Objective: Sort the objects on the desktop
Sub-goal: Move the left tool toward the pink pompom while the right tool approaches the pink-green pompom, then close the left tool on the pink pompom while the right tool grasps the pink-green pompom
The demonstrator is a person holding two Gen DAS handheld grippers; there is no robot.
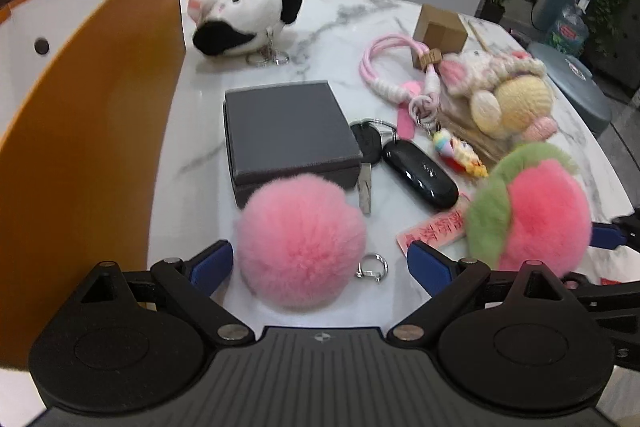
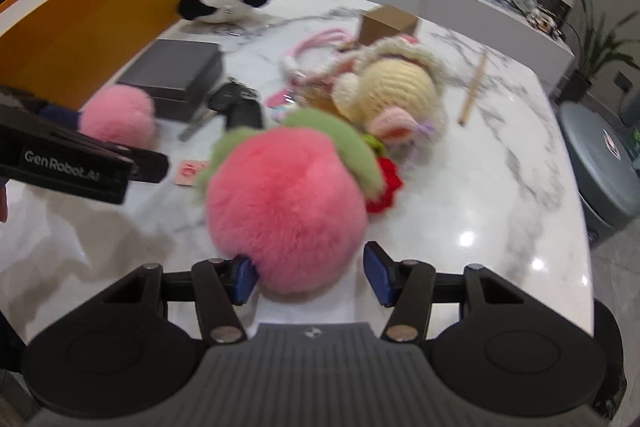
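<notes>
Fingers of the left gripper [image 1: 320,265] stand wide apart, holding nothing; the pink pompom [image 1: 301,239] sits on the table [image 1: 200,131] between the blue pads, apart from the right pad, contact with the left pad not determinable. A key ring [image 1: 373,267] lies just beside the pompom at 3 o'clock. Fingers of the right gripper [image 2: 312,277] are likewise spread; the peach plush [image 2: 288,207] lies between them, the left pad [image 2: 245,279] touching its fur, the right pad clear of it. The image is blurred here.

Outward in the left view: grey box [image 1: 290,131] at 12 o'clock of the pompom, touching it. Car key [image 1: 418,173] and metal key [image 1: 365,183] lie just right of the box. A red card [image 1: 434,227] lies near the peach plush. At 1 o'clock, a crocheted doll [image 1: 504,95] with pink cord [image 1: 384,63]; behind it, a cardboard box [image 1: 440,27]. At 11 o'clock, a black-and-white plush [image 1: 244,15] beside the orange panel [image 1: 92,115].
</notes>
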